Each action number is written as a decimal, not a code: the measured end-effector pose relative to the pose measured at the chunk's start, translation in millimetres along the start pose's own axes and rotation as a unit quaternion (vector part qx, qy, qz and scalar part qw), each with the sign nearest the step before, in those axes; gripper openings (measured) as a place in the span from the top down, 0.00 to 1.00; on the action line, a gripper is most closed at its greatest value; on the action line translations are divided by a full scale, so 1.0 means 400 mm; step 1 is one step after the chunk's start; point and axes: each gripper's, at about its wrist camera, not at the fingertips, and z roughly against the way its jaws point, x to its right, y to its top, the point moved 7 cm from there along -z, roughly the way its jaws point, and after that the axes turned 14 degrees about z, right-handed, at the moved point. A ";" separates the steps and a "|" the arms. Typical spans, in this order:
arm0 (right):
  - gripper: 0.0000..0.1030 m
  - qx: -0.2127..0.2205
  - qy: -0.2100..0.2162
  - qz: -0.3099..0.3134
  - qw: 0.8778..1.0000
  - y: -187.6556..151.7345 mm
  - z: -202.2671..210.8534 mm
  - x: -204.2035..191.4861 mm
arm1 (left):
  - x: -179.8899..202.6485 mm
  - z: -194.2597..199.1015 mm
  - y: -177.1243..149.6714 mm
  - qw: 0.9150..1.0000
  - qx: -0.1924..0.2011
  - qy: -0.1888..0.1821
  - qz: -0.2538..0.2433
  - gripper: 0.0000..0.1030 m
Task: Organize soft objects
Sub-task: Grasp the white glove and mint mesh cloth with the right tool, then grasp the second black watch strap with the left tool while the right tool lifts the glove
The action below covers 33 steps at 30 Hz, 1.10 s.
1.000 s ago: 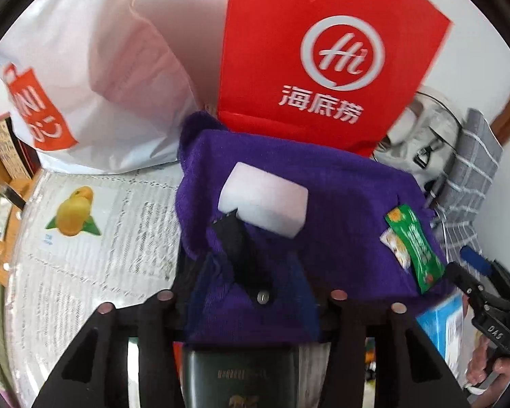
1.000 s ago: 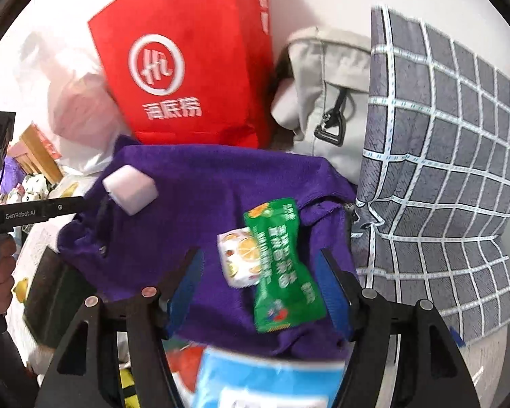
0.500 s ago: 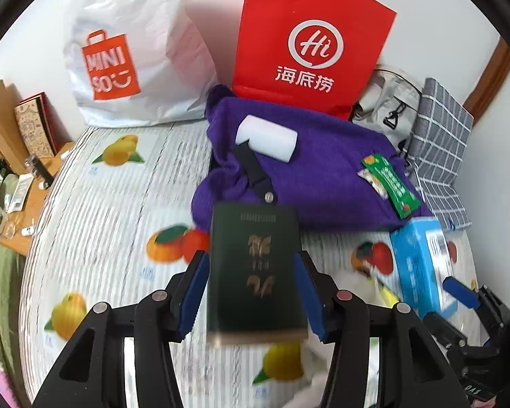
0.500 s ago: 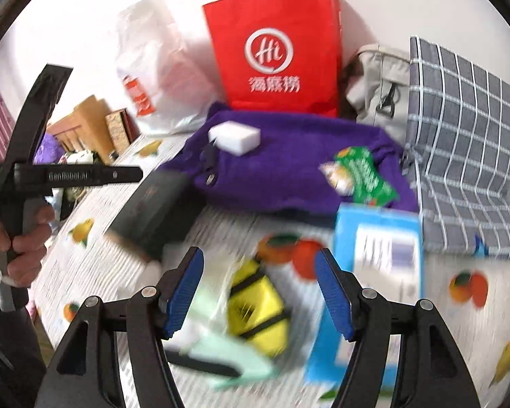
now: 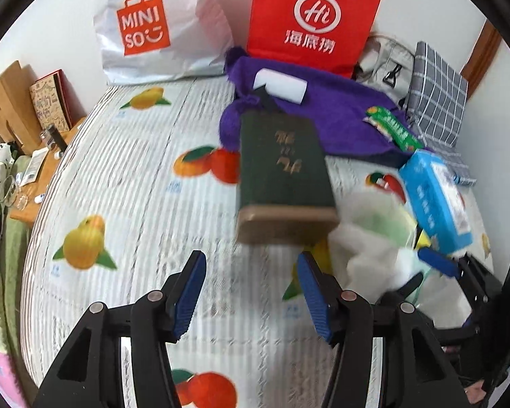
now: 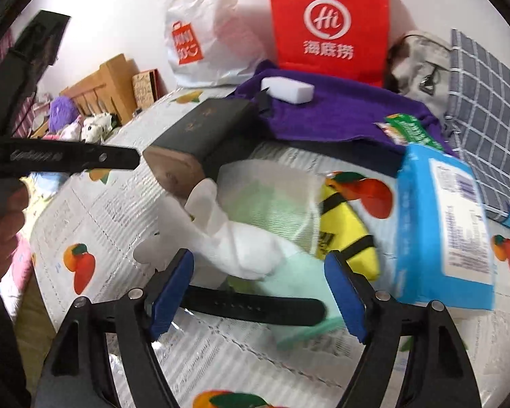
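Left gripper [image 5: 251,292], blue-padded jaws opening with nothing between them, hangs over the fruit-printed white bedspread [image 5: 125,183], the dark green hardcover book [image 5: 284,170] lying clear beyond its fingertips. Right gripper [image 6: 258,294], jaws also opening and gripping nothing, hovers above a crumpled white cloth [image 6: 234,244] and a black strap [image 6: 251,306] mid-bed. At the far edge by the wall, a purple plush towel [image 6: 340,112] carries a white sponge block [image 6: 287,90].

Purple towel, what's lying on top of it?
On the purple towel: a white sponge and a green snack packet. The dark green book's far end hides its near edge.
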 end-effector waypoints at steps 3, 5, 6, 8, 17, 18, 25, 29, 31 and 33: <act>0.38 -0.005 -0.028 0.030 0.999 -0.004 -0.008 -0.019 | -0.016 -0.002 -0.018 1.000 -0.005 0.004 0.002 0.48; 0.65 -0.016 -0.040 0.038 0.998 -0.011 -0.012 -0.019 | -0.024 -0.004 -0.026 1.000 -0.008 0.005 0.008 0.48; 0.79 -0.022 -0.033 0.034 0.999 -0.016 -0.011 -0.019 | -0.026 -0.005 -0.030 1.000 -0.009 0.004 0.009 0.48; 0.90 -0.019 -0.015 0.021 0.999 -0.022 0.004 -0.018 | -0.024 -0.005 -0.042 1.000 -0.011 0.003 0.008 0.48; 0.90 0.055 -0.027 -0.038 0.997 -0.019 0.138 0.027 | 0.014 -0.020 -0.120 0.999 -0.030 -0.010 -0.012 0.48; 0.90 0.062 -0.030 -0.046 0.997 -0.021 0.151 0.035 | 0.024 -0.025 -0.131 0.999 -0.035 -0.013 -0.016 0.48; 0.90 0.081 -0.046 -0.079 0.992 -0.077 0.232 0.084 | 0.105 -0.058 -0.220 0.996 -0.074 -0.031 -0.036 0.48; 0.90 0.084 -0.057 -0.095 0.990 -0.129 0.268 0.111 | 0.133 -0.057 -0.268 0.995 -0.087 -0.022 -0.041 0.48; 0.90 0.083 -0.063 -0.102 0.989 -0.159 0.283 0.128 | 0.142 -0.050 -0.294 0.994 -0.099 -0.036 -0.033 0.48; 0.90 0.082 -0.063 -0.108 0.989 -0.184 0.290 0.142 | 0.152 -0.048 -0.314 0.993 -0.105 -0.051 -0.022 0.45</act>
